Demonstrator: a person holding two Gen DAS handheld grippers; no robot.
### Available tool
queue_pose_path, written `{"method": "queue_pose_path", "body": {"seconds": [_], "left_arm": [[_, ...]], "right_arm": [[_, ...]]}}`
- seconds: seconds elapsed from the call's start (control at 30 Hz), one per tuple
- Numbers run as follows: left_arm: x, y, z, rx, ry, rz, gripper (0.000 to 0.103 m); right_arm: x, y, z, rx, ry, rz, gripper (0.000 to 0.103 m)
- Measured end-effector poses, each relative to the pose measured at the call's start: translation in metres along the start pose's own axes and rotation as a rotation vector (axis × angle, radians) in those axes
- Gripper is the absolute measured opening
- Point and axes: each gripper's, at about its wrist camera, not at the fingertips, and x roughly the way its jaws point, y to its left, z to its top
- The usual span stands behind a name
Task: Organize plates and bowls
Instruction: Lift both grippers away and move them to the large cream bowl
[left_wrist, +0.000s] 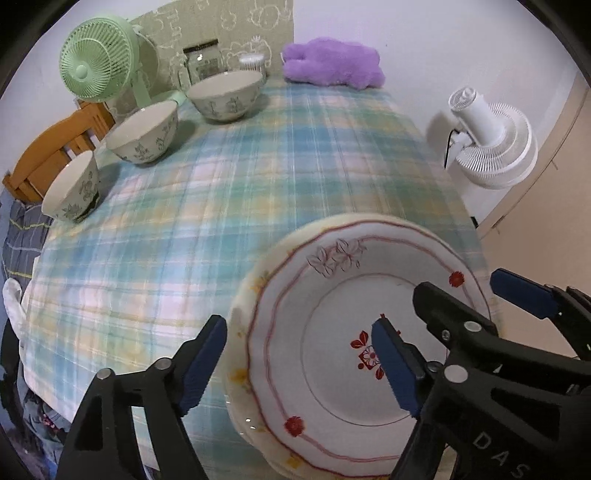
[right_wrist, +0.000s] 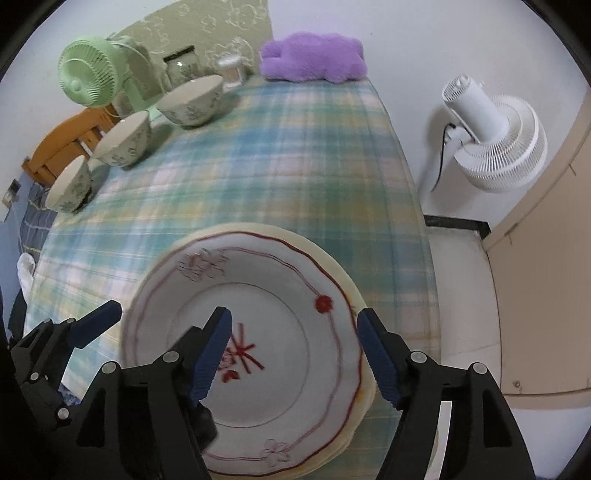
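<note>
Open grippers (left_wrist: 299, 363) (right_wrist: 295, 356) astride stacked plates (left_wrist: 354, 295)

The top plate (right_wrist: 273, 332) looks like glossy glazed ceramic, as do the three bowls (left_wrist: 146, 131). The checked tablecloth (left_wrist: 229, 177) is soft matt woven cloth. The purple cushion (right_wrist: 312, 57) is fuzzy plush, and the chair (left_wrist: 55, 147) is smooth wood.

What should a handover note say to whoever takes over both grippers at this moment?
Left gripper: open, straddling the left rim of the white red-patterned plate.
Right gripper: open, straddling its right rim.
That plate tops a stack of cream plates on the plaid tablecloth.
Three white floral ceramic bowls sit apart along the far left edge.
Done: plates look stacked. Left: probably nesting the bowls.
</note>
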Motion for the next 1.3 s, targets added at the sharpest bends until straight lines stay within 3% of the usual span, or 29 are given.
{"method": "queue_pose_path", "body": {"seconds": [0.37, 0.87, 1.17, 1.3], "left_arm": [[-0.019, 0.06, 0.012, 0.054, -0.076, -0.017, 0.086], [-0.03, 0.207, 0.028, 0.07, -0.111, -0.091, 0.081], [-0.025, 0.286, 0.057, 0.021, -0.165, -0.028, 0.08], [-0.013, 0.316, 0.073, -0.044, -0.176, 0.045, 0.08]], "right_arm": [[-0.017, 0.053, 0.014, 0.015, -0.06, -0.02, 0.074], [-0.016, 0.199, 0.03, 0.087, -0.129, -0.06, 0.074], [0.002, 0.274, 0.059, 0.127, -0.193, -0.04, 0.074], [0.014, 0.302, 0.082, 0.114, -0.217, -0.056, 0.074]]}}
